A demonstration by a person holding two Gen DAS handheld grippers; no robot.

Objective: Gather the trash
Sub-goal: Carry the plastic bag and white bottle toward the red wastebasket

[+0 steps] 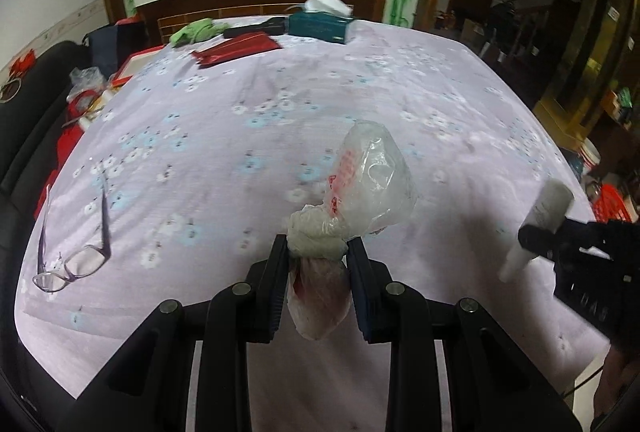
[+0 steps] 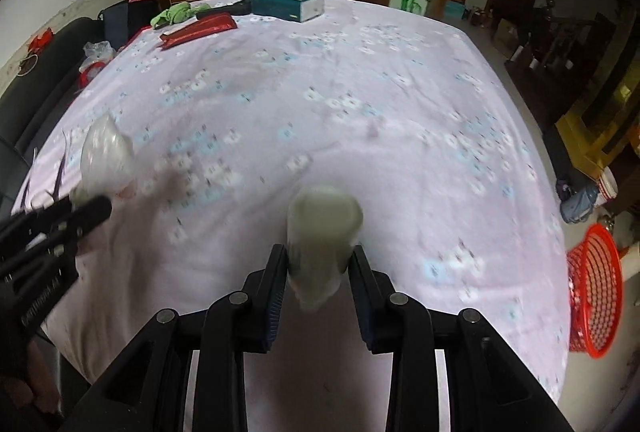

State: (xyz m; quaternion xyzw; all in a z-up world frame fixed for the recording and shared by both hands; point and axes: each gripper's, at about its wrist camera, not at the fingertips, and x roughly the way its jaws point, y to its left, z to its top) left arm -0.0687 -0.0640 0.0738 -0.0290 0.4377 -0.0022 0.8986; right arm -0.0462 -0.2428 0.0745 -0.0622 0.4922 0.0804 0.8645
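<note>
The left tool (image 1: pixel 318 252) pinches a crumpled plastic bag (image 1: pixel 360 187) at its gathered neck, so the loose body balloons above the tabletop (image 1: pixel 280 91) rather than dragging. The right tool (image 2: pixel 318 260) clamps a white paper cup (image 2: pixel 324 228) across its middle, lifted clear of the cloth. Both pieces are held aloft, probably for carrying to the red basket (image 2: pixel 596 292) on the floor beside the tabletop. Glasses (image 1: pixel 72 264) lie untouched, likely not trash.

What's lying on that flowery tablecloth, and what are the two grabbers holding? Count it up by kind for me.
Held trash: 2 (plastic bag, white paper cup)
Eyeglasses: 1
Tissue box: 1
Red packets: 1 cluster
Green cloth: 1
Black case: 1
Total: 7
</note>
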